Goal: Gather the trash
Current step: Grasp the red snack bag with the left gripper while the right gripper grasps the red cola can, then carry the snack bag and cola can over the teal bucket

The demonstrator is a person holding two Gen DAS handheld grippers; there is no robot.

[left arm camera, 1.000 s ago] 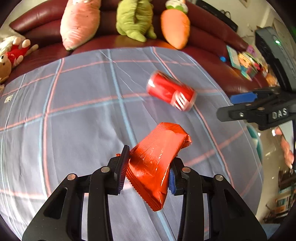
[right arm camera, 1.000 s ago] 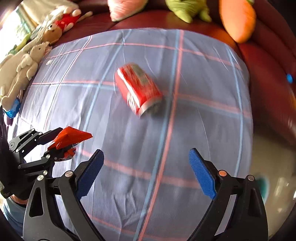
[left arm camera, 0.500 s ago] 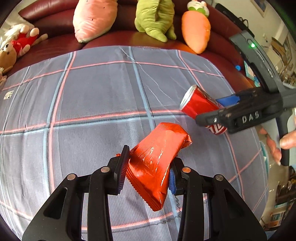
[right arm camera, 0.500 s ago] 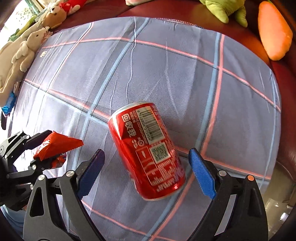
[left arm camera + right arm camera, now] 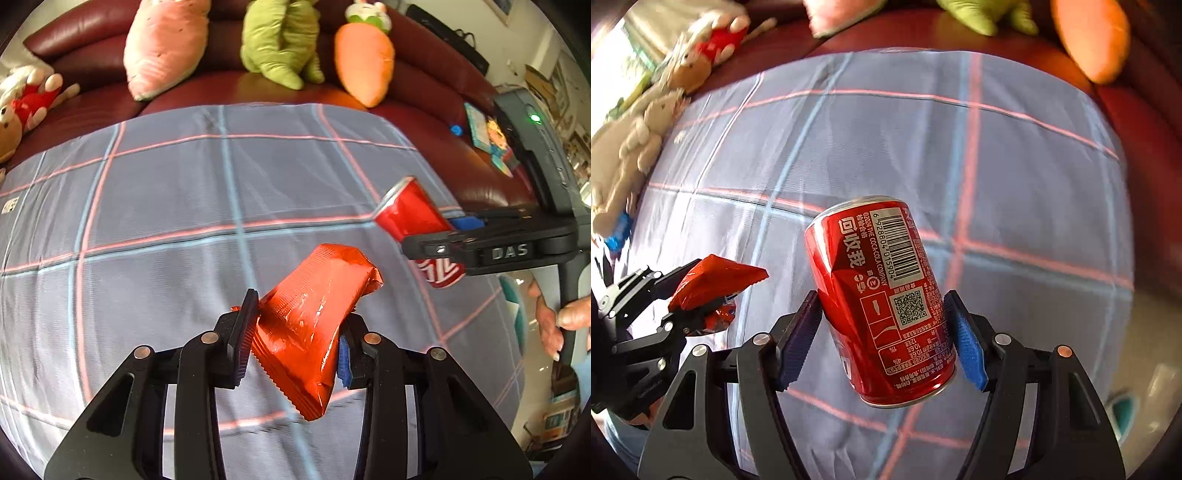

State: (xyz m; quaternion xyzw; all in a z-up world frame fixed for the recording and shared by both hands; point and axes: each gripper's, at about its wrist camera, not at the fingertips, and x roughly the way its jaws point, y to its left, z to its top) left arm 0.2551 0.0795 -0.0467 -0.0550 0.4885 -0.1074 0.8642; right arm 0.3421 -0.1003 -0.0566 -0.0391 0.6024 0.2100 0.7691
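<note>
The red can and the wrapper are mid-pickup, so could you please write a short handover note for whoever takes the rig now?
Left tongs: shut on the orange-red snack wrapper, held above the plaid cloth.
Right tongs: jaws have just been closing around the red can; both pads sit against its sides, and it looks lifted off the cloth.
Done: both pieces of trash are picked up.
Left: carry them to a bin; none shows in either view. Check the can is firmly held before moving, as its wall is dented.
</note>
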